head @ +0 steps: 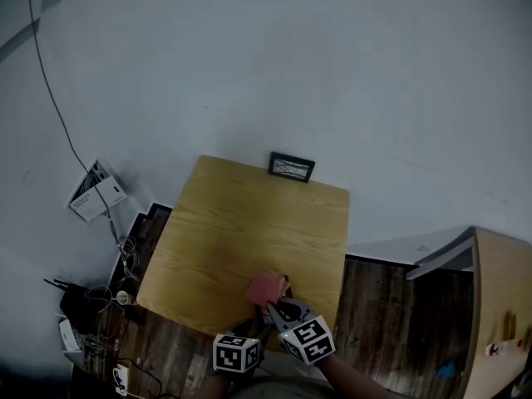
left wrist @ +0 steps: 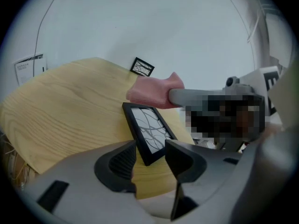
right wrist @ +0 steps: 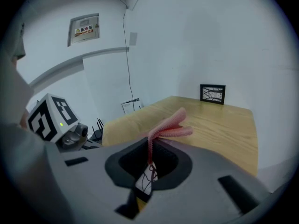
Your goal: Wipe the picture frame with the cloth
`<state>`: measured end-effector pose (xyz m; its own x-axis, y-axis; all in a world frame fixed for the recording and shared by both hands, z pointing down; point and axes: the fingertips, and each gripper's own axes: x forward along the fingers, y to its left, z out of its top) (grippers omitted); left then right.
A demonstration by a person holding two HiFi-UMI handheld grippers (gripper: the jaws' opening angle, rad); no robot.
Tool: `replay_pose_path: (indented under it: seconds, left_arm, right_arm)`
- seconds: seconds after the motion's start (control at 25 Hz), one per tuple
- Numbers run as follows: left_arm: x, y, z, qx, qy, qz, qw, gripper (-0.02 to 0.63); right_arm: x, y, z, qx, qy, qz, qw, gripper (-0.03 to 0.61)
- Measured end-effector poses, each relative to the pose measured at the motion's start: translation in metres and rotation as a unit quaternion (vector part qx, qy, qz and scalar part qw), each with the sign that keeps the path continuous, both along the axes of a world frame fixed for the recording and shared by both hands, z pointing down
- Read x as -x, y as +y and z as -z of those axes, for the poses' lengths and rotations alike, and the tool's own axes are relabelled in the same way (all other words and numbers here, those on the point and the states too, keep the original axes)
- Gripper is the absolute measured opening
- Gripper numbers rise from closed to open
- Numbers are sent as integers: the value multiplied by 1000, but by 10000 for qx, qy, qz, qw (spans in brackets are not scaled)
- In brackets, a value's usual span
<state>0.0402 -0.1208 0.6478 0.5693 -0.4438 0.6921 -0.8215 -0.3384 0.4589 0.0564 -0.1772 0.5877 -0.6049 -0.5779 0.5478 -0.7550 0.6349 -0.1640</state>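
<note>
Yellow wooden table (head: 241,223) against a white wall (head: 349,65), black cable (head: 51,98) down the wall, papers (head: 96,191) at left.

Soft, even light fills the pale room, and shadows on the wooden table (head: 249,223) are faint and soft-edged. The head view is dim and grey-blue and darkens toward its lower corners, where the floor (head: 391,322) sinks into murk. Both gripper views are brighter, each ringed by a black circular vignette, and the wide lens bows the table's edges. Close to the lens, the left gripper (left wrist: 149,149) and right gripper (right wrist: 149,162) look soft, while the table's far edge stays fairly crisp.
</note>
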Motion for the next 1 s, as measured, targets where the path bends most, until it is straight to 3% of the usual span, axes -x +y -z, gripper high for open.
replay_pose_path:
  seconds: [0.36, 0.52, 1.0]
  left_arm:
    - [0, -1, -19, 231, -128, 281, 9993, 170]
    - [4, -2, -22, 231, -153, 461, 9986, 135]
    - [5, -2, -28, 205, -288, 420, 9985, 133]
  right_arm:
    - [8, -15, -41, 378, 354, 461, 9976, 9]
    - [8, -16, -59, 541, 535, 561, 9955, 9]
    - [6, -15, -79, 853, 1127, 646, 9878, 9]
